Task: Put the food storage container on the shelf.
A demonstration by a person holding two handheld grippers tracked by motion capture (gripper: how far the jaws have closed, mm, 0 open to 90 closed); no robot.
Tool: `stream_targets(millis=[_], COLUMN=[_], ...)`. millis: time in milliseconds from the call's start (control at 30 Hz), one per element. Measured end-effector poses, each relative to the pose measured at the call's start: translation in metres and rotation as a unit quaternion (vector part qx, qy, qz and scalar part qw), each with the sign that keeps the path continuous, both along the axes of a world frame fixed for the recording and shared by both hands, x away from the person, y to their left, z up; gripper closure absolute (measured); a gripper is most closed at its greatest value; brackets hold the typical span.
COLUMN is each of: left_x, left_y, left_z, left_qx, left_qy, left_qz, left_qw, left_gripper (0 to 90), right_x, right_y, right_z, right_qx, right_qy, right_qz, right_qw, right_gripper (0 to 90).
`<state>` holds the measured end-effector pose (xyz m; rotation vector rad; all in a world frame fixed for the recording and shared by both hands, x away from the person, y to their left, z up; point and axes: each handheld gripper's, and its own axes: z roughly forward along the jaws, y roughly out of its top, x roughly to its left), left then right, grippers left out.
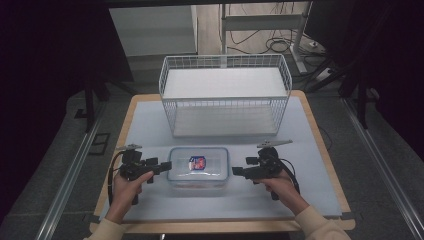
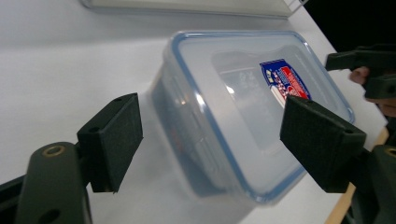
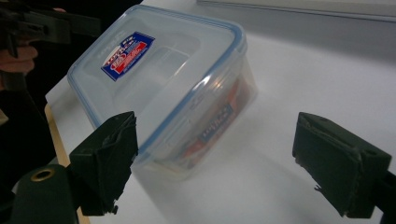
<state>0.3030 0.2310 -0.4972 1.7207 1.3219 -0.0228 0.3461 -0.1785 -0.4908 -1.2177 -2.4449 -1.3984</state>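
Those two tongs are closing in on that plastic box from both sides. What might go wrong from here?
1. The clear plastic box looks smooth, so if the left tongs and right tongs squeeze unevenly, it might slip or tilt.
2. Something sits loose inside; it may shift when lifted.
3. The wire basket stands close behind; the box could knock its rim.

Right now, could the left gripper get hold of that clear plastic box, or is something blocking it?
Probably yes. The left gripper sits right beside the plastic box, fingers spread open around one end. Nothing lies between them; the wire basket stands farther back.
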Motion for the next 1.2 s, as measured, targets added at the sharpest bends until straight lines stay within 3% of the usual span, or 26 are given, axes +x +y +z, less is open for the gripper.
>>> stream_targets(millis=[433,733,767,833,1200], left_x=[0.015,0.017,0.017,0.016,0.004], left_y=[-0.003,-0.007,-0.006,-0.004,0.0], left_z=[-0.021,-0.024,-0.025,-0.026,-0.022], left_qx=[-0.041,-0.065,-0.071,-0.08,-0.084], left_qy=[0.049,0.059,0.06,0.063,0.047], left_qz=[-0.02,-0.034,-0.029,-0.026,-0.025], left_qw=[0.9977,0.9956,0.9952,0.9945,0.9951], left_gripper=[21.2,27.1,27.9,29.9,37.7], right_x=[0.017,0.025,0.024,0.022,0.018], right_y=[0.024,0.032,0.034,0.038,0.03], right_z=[-0.015,-0.022,-0.022,-0.023,-0.017], right_qx=[0.013,0.036,0.043,0.044,0.064], right_qy=[0.053,0.089,0.098,0.103,0.117], right_qz=[0.011,0.014,0.023,0.032,0.026], right_qw=[0.9985,0.9953,0.994,0.9932,0.9907], right_gripper=[13.9,15.6,20.0,19.4,38.5])
